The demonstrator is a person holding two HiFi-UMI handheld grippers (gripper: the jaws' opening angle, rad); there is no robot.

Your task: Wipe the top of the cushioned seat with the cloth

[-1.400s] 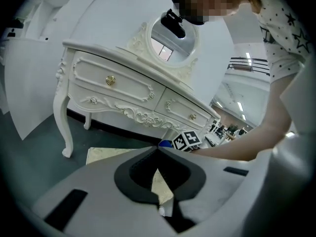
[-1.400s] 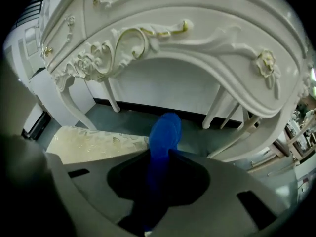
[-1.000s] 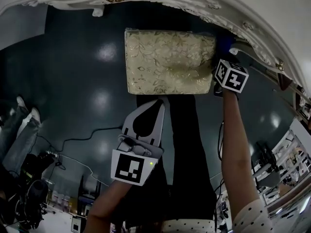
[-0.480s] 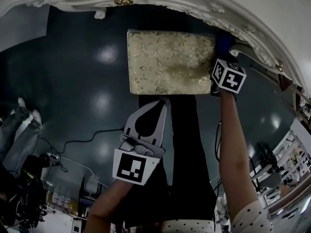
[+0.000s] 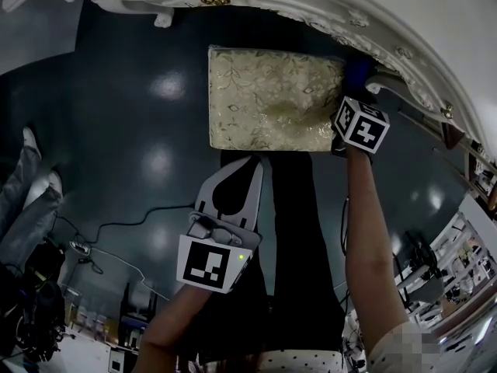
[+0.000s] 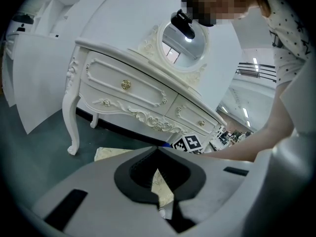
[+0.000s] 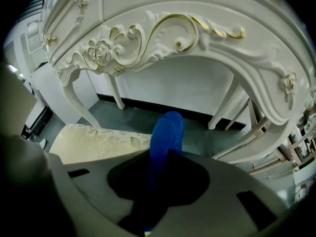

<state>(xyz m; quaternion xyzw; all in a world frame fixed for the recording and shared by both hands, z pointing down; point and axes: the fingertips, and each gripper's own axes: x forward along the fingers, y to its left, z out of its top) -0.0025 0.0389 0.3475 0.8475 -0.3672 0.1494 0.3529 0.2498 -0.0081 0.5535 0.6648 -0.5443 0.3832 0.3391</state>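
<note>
The cushioned seat (image 5: 272, 98) has a gold floral top and stands on the dark floor in front of the white dressing table (image 5: 326, 14). My right gripper (image 5: 354, 92) sits at the seat's right edge, shut on a blue cloth (image 5: 357, 72) that sticks out past its tips. In the right gripper view the cloth (image 7: 165, 132) stands up between the jaws, with the seat (image 7: 94, 137) to the left of it. My left gripper (image 5: 258, 162) hangs just in front of the seat's near edge, shut and holding nothing. The seat (image 6: 111, 153) peeks over its jaws.
The dressing table (image 6: 133, 93) has curved legs, gold handles and an oval mirror (image 6: 182, 43). Its arched apron (image 7: 173, 33) hangs over the far side of the seat. Cables (image 5: 116, 228) trail across the floor at the left, near another person's legs (image 5: 31, 200).
My right gripper with the cloth has edged slightly left toward the seat's right side. The head view has shifted a little. The left gripper has hardly moved.
</note>
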